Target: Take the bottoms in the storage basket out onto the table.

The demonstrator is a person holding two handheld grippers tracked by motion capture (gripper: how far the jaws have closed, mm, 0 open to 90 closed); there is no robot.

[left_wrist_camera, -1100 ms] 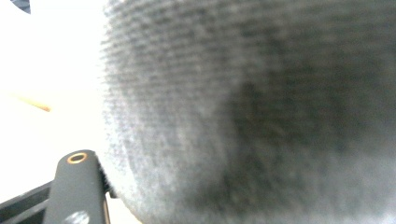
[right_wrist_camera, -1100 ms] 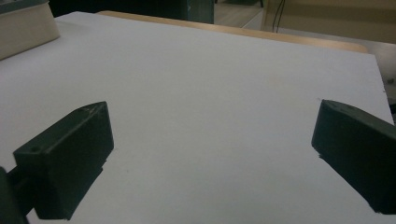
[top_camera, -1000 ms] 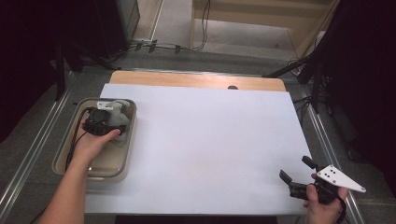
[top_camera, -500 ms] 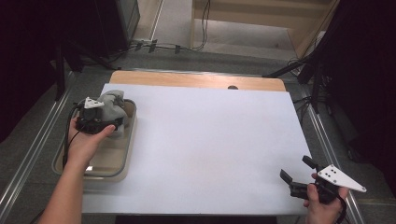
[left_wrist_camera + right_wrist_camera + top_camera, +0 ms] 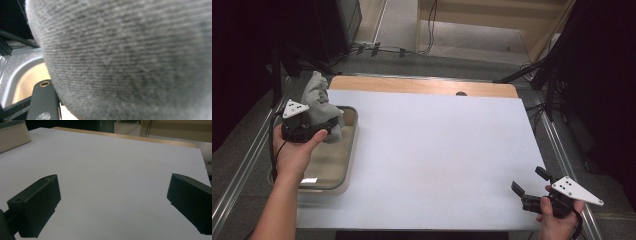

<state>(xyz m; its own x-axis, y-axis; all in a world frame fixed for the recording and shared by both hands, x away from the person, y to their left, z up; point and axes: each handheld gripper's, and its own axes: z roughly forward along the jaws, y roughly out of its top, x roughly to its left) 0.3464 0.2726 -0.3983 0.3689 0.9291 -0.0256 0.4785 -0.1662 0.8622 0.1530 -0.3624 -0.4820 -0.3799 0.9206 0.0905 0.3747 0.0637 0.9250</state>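
A: While above the shallow metal tray point(image 5: 343, 172), what does the left gripper point(image 5: 324, 125) hold?
B: Jaws clamp a grey knitted cloth point(image 5: 317, 97); right gripper point(image 5: 528, 192) gapes, nothing between.

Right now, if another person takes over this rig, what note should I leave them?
Left claw: shut on the grey cloth, lifted above the far end of the metal tray.
Right claw: open, empty, low over the near right corner of the white table.
Done: cloth gripped and out of the tray.
Left: probably carry the cloth over the white table and set it down; the right claw is free to help.
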